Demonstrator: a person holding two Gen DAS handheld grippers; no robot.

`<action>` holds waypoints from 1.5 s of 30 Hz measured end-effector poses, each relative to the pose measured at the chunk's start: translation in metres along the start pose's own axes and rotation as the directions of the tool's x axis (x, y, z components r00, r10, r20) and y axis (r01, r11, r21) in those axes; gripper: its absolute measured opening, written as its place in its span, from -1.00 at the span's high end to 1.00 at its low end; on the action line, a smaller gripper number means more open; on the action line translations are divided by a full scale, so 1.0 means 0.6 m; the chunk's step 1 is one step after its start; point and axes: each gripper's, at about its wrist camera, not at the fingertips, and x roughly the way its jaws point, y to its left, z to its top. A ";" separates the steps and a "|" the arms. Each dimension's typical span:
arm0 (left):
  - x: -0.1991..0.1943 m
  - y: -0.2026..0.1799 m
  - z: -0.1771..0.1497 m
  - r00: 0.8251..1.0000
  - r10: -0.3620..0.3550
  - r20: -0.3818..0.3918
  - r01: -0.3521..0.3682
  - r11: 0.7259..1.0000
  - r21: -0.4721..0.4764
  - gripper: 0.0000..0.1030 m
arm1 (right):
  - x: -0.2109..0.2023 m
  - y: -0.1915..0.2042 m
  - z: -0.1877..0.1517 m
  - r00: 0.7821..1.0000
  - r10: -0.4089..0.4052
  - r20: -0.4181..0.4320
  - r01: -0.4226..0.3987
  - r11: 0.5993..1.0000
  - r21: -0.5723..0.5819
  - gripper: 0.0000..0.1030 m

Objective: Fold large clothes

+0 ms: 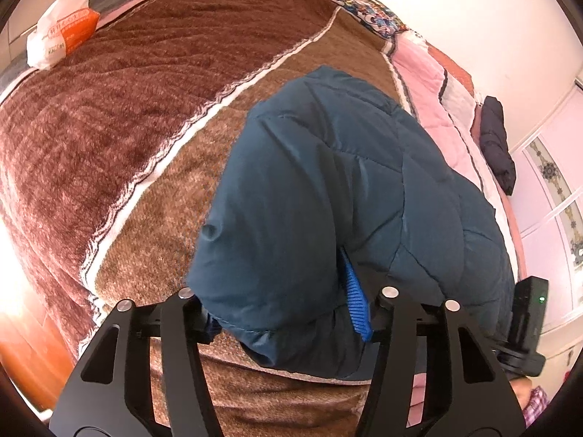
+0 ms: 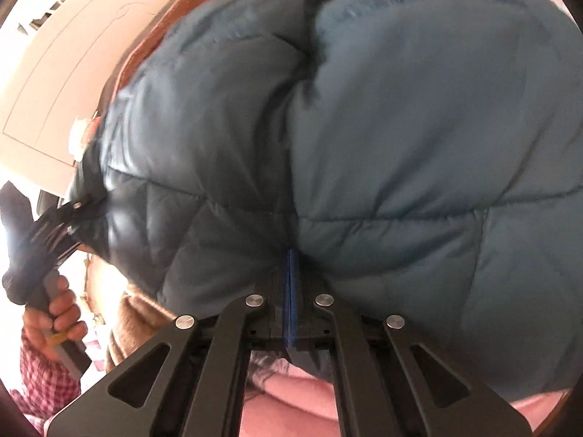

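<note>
Bedroom w/ a bed under a fuzzy brown blanket [image 1: 109, 138] w/ white stripes; pink quilt [image 1: 422, 73] along the far edge by the wall. A white-and-orange bag [image 1: 62, 32] sits at the bed's far corner, a dark garment [image 1: 497, 142] on the quilt. A puffy teal quilted jacket [image 1: 328, 189] lies bunched on the blanket, mid-bed. Left claw [image 1: 288, 313] has its jaws partly apart, jacket's padded edge and blue ribbed cuff [image 1: 357, 302] between them; can't tell if they press it. Right claw [image 2: 290, 313] is pinched together on a thin blue strip [image 2: 290, 291] at the jacket's near edge. Right view is blurred; a hand [image 2: 54, 313] in a checked sleeve grips the left claw's handle.
</note>
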 end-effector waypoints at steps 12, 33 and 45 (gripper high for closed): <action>-0.011 -0.008 0.003 0.999 0.015 0.032 -0.016 0.999 0.033 0.34 | -0.049 0.014 -0.023 0.999 0.015 0.040 -0.014 0.999 -0.031 1.00; -0.117 -0.117 -0.004 0.979 -0.039 0.199 -0.010 0.971 0.239 0.48 | -0.146 -0.001 -0.071 0.981 -0.014 0.194 0.023 0.999 -0.047 1.00; -0.187 -0.294 -0.008 0.943 -0.146 0.298 -0.014 0.880 0.474 0.51 | -0.159 -0.195 -0.080 0.959 -0.116 0.258 0.061 0.976 0.211 1.00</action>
